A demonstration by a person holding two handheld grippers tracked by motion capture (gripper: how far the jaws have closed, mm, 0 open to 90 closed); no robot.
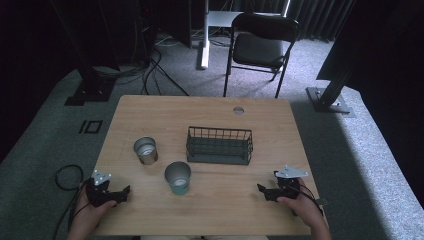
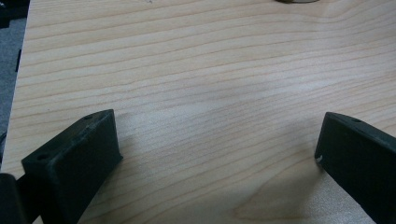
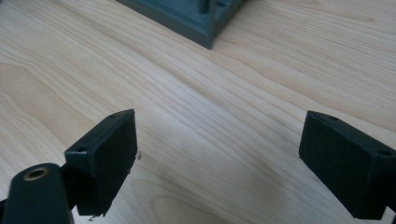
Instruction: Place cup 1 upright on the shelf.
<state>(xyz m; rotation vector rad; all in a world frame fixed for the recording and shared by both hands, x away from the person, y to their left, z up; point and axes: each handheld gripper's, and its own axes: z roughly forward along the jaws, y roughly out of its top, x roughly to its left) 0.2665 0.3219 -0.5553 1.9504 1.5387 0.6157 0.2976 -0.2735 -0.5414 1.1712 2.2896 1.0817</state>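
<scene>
Cups: one metal cup sits near the table's front middle, closest to the left gripper, and a second cup stands just behind-left of it, both upright and left of the wire basket. Both grippers rest at the front corners, jaws spread wide with nothing between them, right gripper well apart from everything. They look light, rigid and slick, so I'd pinch across the rim wall or mid-body.

The right claw hangs over the bare wooden desk, jaws wide apart; a dark basket's corner sits ahead.
</scene>
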